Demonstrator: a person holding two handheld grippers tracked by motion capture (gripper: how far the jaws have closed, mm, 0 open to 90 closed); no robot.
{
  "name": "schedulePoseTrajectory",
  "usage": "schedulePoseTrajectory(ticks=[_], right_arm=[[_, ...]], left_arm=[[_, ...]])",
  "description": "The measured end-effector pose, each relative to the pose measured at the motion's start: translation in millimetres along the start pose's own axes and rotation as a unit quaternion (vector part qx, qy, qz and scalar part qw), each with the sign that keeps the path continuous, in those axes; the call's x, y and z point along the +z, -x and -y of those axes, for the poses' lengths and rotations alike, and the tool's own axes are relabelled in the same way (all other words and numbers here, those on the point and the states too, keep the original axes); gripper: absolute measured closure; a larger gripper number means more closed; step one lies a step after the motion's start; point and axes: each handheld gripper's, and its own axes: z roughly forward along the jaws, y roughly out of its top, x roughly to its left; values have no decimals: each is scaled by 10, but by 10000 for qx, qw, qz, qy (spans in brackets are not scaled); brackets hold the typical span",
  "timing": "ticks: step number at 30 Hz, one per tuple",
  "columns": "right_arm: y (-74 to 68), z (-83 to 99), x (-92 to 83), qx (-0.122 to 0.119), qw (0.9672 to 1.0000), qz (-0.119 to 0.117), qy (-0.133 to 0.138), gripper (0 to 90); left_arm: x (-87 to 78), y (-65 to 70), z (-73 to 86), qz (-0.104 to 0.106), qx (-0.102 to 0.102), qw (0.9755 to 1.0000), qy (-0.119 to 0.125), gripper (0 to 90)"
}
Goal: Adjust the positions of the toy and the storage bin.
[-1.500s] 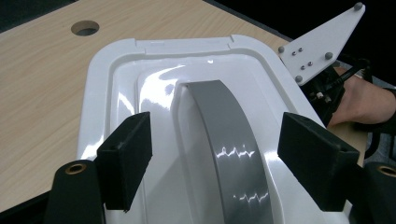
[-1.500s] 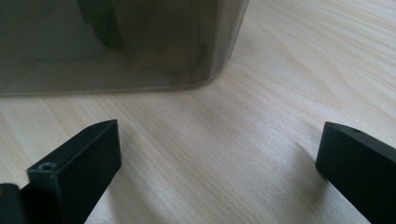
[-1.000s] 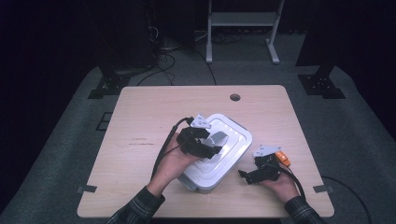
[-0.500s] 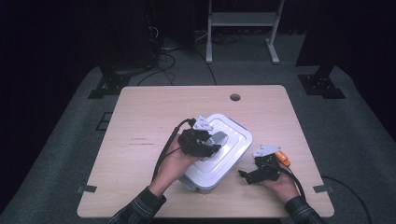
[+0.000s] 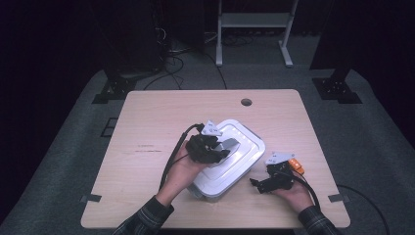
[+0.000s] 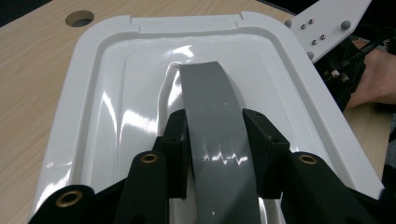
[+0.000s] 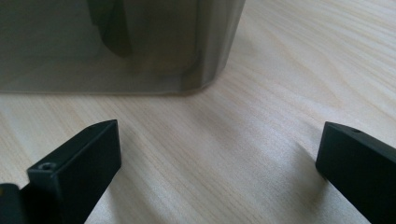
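The high view looks forward and down from above the person's side, taking in the whole table (image 5: pixel 161 117). The left gripper view rides close over the box (image 6: pixel 116 93) lid, looking along it. The right gripper view sits low near the tabletop, facing the box's wall (image 7: pixel 140 46). All three share the box.

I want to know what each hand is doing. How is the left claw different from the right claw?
The left claw has just been closing and now pinches the grey handle of the white lid; the right claw stands wide open with nothing between its jaws. The left claw is up on the lidded box, while the right claw sits low over the table beside it. Both are black and hand-held.
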Motion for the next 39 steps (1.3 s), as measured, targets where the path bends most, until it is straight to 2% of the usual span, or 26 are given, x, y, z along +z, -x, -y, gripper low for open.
schedulePoseTrajectory(ticks=[20,34,39], right_arm=[[3,2,0,-17,10000,4,17,0],[0,2,-1,2,10000,-4,10,0],[0,3,-1,-2,10000,-5,9,0]], left_arm=[[-94,-36,-39,23,-85,9998,168,663],[-291,-131,-83,-7,-150,9993,344,664],[-376,-185,-76,-39,-232,9988,435,664]])
